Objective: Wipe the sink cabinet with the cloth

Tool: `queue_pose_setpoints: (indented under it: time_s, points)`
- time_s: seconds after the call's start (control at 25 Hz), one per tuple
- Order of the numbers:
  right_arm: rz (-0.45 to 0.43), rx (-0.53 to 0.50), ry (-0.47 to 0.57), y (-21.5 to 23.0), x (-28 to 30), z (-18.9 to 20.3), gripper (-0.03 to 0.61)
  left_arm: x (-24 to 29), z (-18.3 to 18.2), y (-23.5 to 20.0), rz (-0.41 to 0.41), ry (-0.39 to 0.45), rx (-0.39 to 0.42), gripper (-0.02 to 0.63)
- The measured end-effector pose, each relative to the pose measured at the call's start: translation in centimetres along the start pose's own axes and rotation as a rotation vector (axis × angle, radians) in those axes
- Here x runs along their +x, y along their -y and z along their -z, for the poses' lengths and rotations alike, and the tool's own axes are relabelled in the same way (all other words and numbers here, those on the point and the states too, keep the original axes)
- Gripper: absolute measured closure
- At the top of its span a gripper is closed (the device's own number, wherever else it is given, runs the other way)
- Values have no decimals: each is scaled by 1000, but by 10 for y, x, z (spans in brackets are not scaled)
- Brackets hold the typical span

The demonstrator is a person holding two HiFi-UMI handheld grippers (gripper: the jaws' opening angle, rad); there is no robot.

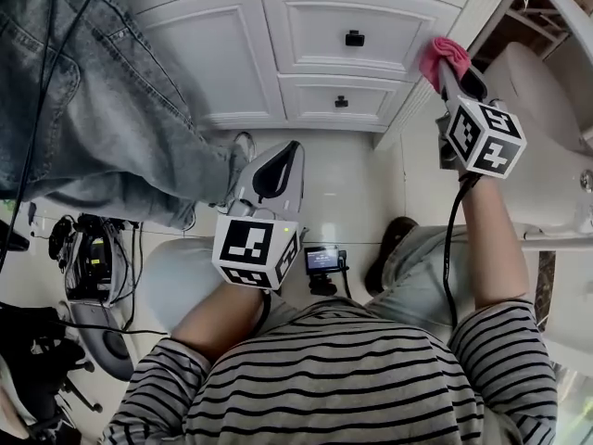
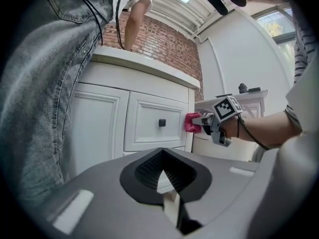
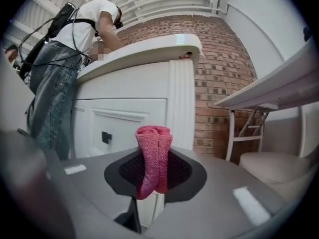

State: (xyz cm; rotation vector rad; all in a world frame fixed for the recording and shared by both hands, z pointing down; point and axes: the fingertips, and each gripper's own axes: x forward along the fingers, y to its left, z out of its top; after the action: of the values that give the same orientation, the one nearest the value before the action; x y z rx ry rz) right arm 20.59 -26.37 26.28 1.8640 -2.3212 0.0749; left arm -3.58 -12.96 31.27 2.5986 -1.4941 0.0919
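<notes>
A pink cloth is pinched between the jaws of my right gripper, which is shut on it. The cloth sits at the fluted right corner post of the white sink cabinet, beside the upper drawer with its black knob. From the left gripper view the cloth touches the cabinet's right edge. My left gripper hangs lower, away from the cabinet, jaws together with nothing between them.
A person in jeans stands at the cabinet's left, close to my left gripper. A white toilet is on the right. Cables and gear lie on the floor at left. A brick wall backs the cabinet.
</notes>
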Motion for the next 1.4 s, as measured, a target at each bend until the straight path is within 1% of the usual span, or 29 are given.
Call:
queue_pose_setpoints:
  time_s: [0.08,0.16,0.24,0.32,0.36,0.44,0.56,0.68,0.84,1.04,1.12,1.2,1.24,1.28,1.32,1.4]
  points:
    - [-107,-7,25,-47,7,-3,492,-3,-5,0,2,15,-7,614]
    - [-245,-29,32,-110,21,3,492,-5,-7,-2,-5,23,-13,614]
    - [-361,-71,27,-173,39,15,492,-7,-5,-8,-18,21,-17,614]
    - [-424,-111,21,-222,59,25,491,-8,-3,-14,-35,18,-19,614]
    - [-439,-124,17,-239,69,29,491,-8,-2,-17,-43,18,-20,614]
    - [-439,-148,9,-256,86,34,492,-9,-3,-23,-54,21,-18,614]
    - [-412,-179,7,-248,97,41,491,-9,-3,-27,-53,23,-11,614]
    - [-358,-186,2,-213,91,47,491,-7,-2,-26,-46,18,-15,614]
    - [-216,-144,-25,-141,72,57,491,-5,-3,-19,-30,13,-21,614]
    - [-17,-96,-71,-34,42,71,489,1,-1,-5,-7,7,-5,614]
    - [47,-92,-88,-3,31,76,489,2,0,-2,-5,3,2,614]
    - [101,-57,-106,16,22,81,491,2,2,1,-4,-2,3,614]
    - [111,-36,-109,19,17,80,491,2,2,2,-2,-3,3,614]
    - [103,-21,-103,15,13,77,491,2,2,4,1,-3,2,614]
    - [76,-14,-88,3,10,72,491,2,1,7,5,-1,2,614]
    - [-25,-15,-47,-38,9,62,491,1,0,12,14,4,1,614]
